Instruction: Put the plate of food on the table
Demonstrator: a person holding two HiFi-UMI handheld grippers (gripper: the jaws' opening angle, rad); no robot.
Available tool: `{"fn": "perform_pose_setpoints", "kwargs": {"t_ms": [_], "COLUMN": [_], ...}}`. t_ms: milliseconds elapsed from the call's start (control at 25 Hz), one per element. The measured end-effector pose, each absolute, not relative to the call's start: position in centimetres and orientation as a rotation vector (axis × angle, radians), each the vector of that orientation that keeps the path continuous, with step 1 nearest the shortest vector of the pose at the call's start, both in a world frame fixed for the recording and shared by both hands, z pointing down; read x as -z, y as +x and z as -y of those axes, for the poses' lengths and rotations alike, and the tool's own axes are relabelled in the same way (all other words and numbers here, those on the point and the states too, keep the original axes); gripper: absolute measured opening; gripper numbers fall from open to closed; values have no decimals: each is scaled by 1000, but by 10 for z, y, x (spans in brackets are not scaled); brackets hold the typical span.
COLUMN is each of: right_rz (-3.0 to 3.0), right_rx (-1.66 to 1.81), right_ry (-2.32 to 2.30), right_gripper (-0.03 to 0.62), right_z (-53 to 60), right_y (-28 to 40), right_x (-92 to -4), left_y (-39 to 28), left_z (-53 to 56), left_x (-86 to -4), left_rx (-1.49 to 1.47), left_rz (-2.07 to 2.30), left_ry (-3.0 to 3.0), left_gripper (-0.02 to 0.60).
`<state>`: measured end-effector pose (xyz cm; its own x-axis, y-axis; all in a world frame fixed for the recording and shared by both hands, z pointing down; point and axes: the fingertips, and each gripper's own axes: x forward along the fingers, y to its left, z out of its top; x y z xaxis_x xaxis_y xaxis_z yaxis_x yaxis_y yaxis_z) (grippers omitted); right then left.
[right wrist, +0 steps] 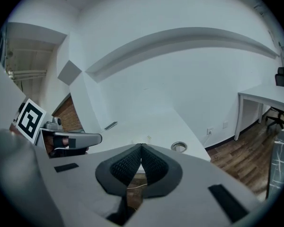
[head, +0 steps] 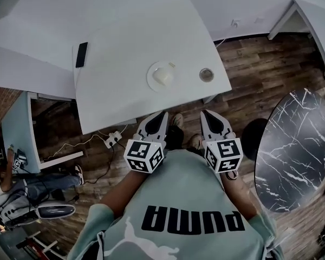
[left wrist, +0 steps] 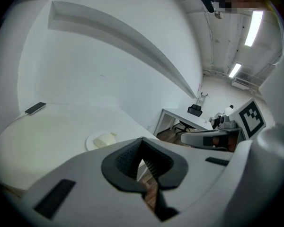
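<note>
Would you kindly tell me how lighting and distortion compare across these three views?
Head view: dim, wide-angle bending, white table evenly lit. Left gripper view: dark circular vignette, ceiling light strips glare. Right gripper view: same vignette, no glare.

Plate (head: pixel 152 83) lies on table (head: pixel 119 85), phone (head: pixel 82 54) far left

A round white plate (head: pixel 152 82) bearing pale food (head: pixel 163 75) lies flat on the white table (head: pixel 124 53).

one white table (head: pixel 124 96), one plate (head: pixel 150 80), one pale food lump (head: pixel 163 76), one small round dish (head: pixel 206 75), one black flat device (head: pixel 82 54), one marble table (head: pixel 298 145), one power strip (head: pixel 112 140), two grippers: left gripper (head: pixel 163 114), right gripper (head: pixel 205 112).
</note>
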<state>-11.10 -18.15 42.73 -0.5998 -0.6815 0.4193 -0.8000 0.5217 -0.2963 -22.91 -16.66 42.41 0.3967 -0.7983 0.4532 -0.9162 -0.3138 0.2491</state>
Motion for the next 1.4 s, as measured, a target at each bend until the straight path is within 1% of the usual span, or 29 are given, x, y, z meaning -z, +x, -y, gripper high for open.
{"fn": "perform_pose_setpoints", "kwargs": {"t_ms": [200,680,960,1280,1400], "right_rz": [2466,2354,2235,2147,2112], "right_rx": [-702,-733,-878,-1009,-1070], "right_ry": [1258,1203,1189,1170,1164], "right_gripper": [8,8,8,9,9], "right_z": [200,269,302,319,320], "right_y": [-116,-172,-199,-210,-209], "right_x": [-432,-454,-488,-517,-529], "left_y": [-232,-296,-333,-355,-356], "left_z": [201,263,292,317,323], "left_x": [-426,-455,-481,-517,-531], "left_rx": [-314,-291,-318,-389,-404], "left_rz": [1419,1395,1338,1239,1188], "left_ry": [2204,2100,2043,1977,1947], "left_gripper": [6,6,6,8,44]}}
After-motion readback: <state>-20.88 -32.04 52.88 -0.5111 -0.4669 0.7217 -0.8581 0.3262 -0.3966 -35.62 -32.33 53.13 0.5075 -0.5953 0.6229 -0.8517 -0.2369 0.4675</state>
